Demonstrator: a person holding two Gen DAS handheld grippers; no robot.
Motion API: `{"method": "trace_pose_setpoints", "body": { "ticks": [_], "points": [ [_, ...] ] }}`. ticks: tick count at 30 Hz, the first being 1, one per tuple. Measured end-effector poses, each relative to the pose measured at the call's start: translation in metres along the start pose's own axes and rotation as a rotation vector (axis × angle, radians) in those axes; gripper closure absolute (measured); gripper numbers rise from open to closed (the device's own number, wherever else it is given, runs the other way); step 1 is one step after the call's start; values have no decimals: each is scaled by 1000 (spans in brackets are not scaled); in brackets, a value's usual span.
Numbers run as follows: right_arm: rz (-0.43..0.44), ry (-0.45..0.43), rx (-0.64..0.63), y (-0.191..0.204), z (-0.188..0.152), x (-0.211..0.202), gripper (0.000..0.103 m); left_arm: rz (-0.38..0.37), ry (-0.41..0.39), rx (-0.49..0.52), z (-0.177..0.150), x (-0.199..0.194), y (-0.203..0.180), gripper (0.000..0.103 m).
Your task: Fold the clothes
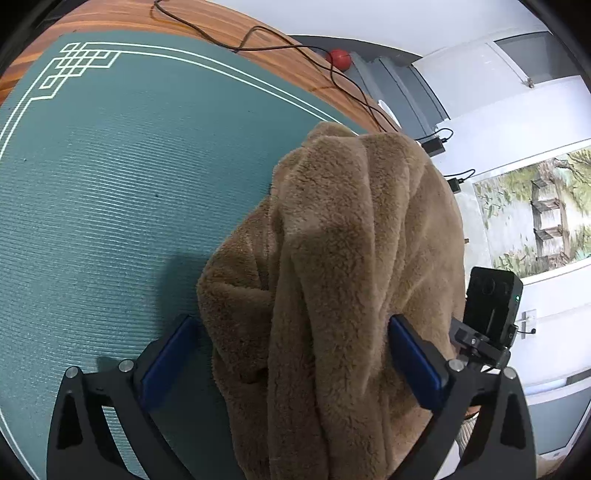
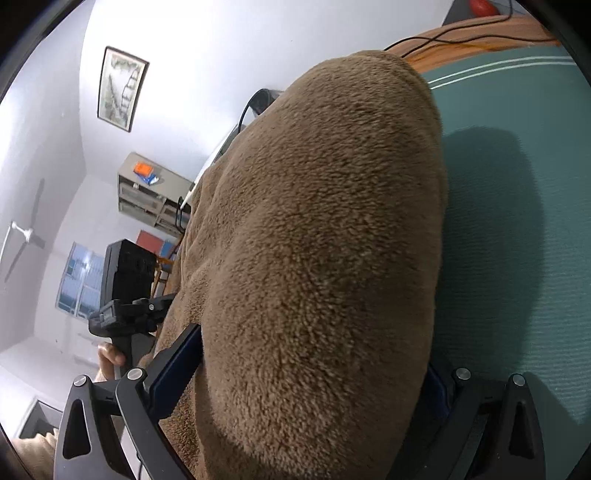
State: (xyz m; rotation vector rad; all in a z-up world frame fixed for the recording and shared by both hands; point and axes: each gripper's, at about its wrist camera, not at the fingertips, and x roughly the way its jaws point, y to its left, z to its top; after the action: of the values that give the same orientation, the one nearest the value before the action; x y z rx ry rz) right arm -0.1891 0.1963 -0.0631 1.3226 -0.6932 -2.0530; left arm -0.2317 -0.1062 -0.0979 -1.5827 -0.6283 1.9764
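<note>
A thick brown fleece garment (image 1: 343, 258) hangs bunched between the blue pads of my left gripper (image 1: 291, 328), above the green mat (image 1: 110, 184). The left jaws stand wide apart with fabric draped between them; the cloth rests against the right pad (image 1: 413, 362). In the right wrist view the same fleece (image 2: 314, 240) fills the frame, bulging between the pads of my right gripper (image 2: 314, 362). Those jaws are also wide, with the left pad (image 2: 177, 369) touching the cloth and the right pad mostly hidden. The left gripper's body (image 2: 125, 295) shows beside the cloth.
The green mat (image 2: 517, 221) lies on a wooden table (image 1: 184, 22) with black cables (image 1: 258, 40) along its far edge. A red ball (image 1: 338, 59) sits beyond the table. The right gripper's body (image 1: 491, 310) is close at right.
</note>
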Motion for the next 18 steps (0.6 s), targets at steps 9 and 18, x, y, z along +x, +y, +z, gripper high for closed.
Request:
{"method": "trace_pose_setpoints", "body": {
  "ticks": [9, 18],
  "points": [
    [-86, 43, -51, 10, 5, 6, 2, -43, 3, -26, -4, 7, -8, 46],
    [-199, -22, -145, 40, 2, -12, 36, 12, -49, -16, -14, -7, -27, 63]
  ]
}}
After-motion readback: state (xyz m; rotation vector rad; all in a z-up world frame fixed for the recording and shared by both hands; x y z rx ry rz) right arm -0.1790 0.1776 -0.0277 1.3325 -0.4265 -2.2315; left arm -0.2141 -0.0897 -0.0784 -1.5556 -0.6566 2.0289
